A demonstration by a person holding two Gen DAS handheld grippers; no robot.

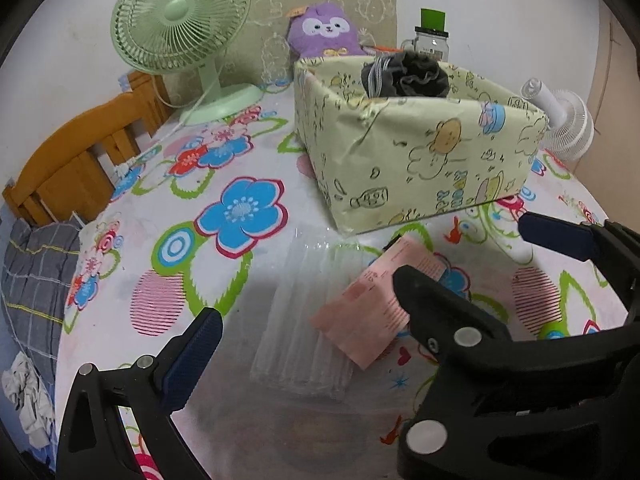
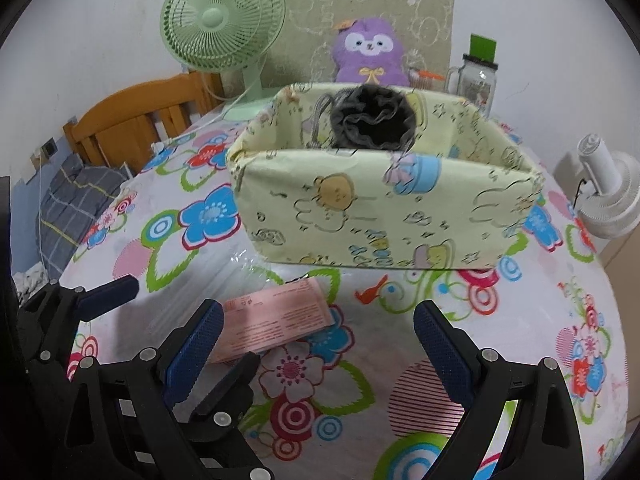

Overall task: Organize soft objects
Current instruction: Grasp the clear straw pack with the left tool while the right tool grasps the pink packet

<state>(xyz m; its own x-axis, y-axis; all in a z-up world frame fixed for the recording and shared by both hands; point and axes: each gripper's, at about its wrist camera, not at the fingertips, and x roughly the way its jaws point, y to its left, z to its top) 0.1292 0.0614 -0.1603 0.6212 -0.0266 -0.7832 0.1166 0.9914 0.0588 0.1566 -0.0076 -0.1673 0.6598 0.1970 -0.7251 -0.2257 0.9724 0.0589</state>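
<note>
A clear plastic packet with a pink label lies flat on the flowered tablecloth, just in front of a pale yellow cartoon-print box. A dark grey ruffled soft item sits inside the box. A purple plush toy stands behind the box. My left gripper is open over the packet; its right finger is hidden behind the right gripper's left finger. My right gripper is open and empty, just right of the pink label, facing the box.
A green desk fan stands at the back left, and a glass jar at the back. A small white fan is at the table's right edge. A wooden chair back and grey checked cloth lie off the left edge.
</note>
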